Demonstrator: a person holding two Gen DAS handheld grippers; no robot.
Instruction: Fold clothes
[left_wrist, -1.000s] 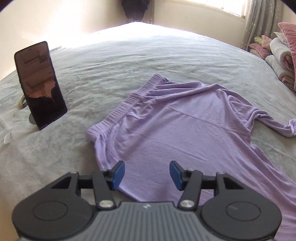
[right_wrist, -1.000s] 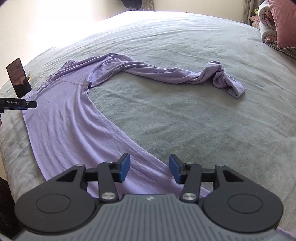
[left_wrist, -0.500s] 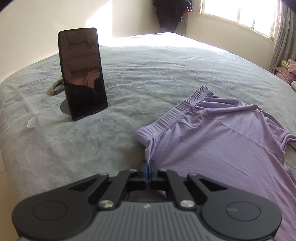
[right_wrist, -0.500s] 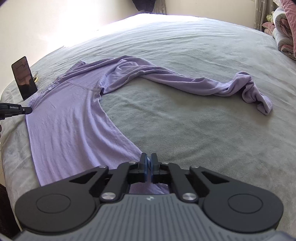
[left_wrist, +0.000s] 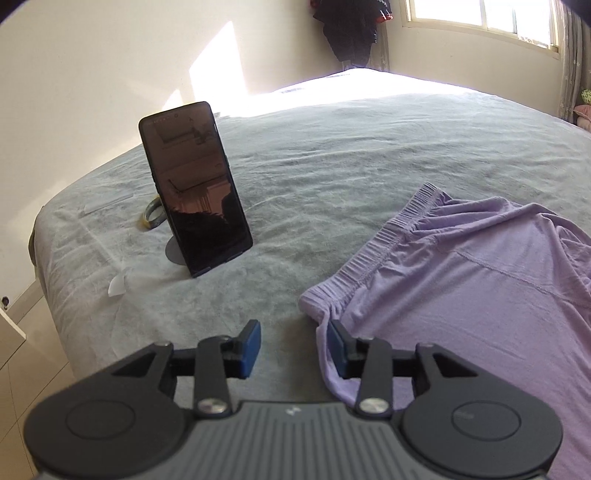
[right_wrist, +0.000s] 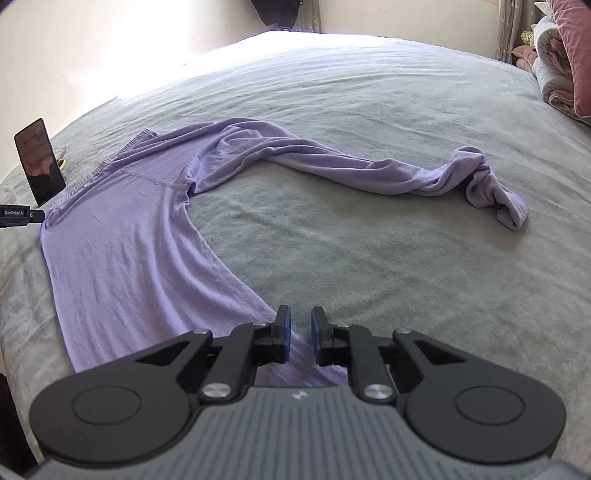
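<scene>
A pair of lilac trousers lies spread on the grey bed. Its elastic waistband is at the left, near the phone. One leg runs down to my right gripper; the other leg twists away to the right and ends in a crumpled cuff. My right gripper's jaws are opening, a narrow gap over the leg's end, pads not pressing. My left gripper hovers at the waistband corner with jaws opening; the cloth edge rests by its right pad, not pinched. The left gripper's tip shows in the right wrist view.
A dark phone stands propped on the bed left of the waistband, with a yellowish ring behind it and a white scrap near the bed's left edge. Folded bedding and pillows are stacked at the far right. Dark clothes hang in the corner.
Both grippers were open a second ago, shut on the cloth half a second ago, and now stand apart again. The left view has swung left toward the phone and lifted slightly.
</scene>
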